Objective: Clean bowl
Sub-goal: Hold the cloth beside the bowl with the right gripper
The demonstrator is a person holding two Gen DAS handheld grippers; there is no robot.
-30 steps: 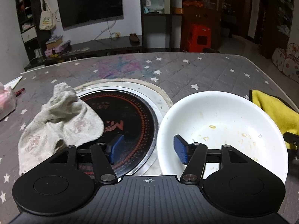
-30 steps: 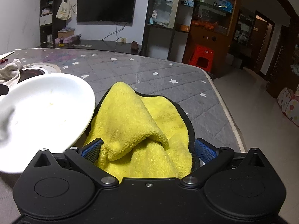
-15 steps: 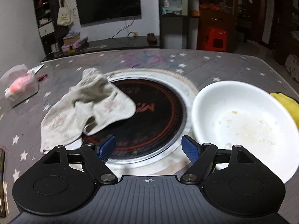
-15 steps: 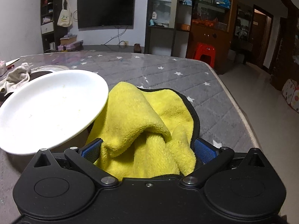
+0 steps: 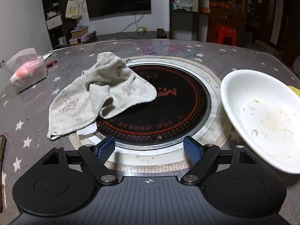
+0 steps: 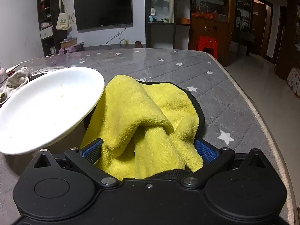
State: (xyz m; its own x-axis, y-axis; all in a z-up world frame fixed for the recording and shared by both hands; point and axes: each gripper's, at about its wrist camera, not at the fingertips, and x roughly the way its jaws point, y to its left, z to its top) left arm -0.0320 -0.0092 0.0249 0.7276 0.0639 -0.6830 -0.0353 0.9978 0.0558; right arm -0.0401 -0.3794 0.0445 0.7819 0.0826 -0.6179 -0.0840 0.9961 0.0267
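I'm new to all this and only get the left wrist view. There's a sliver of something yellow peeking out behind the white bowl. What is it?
Observer: It's a fluffy yellow cloth with a black edge, heaped on the table just right of the bowl.
Operator: Is anything holding it?
Observer: The right tool is around it. Its blue pads stand wide apart with the cloth bunched between them, not pinched.
Operator: Does the cloth touch the bowl?
Observer: The bowl's rim hangs over the cloth's left edge. I cannot tell whether they actually touch.
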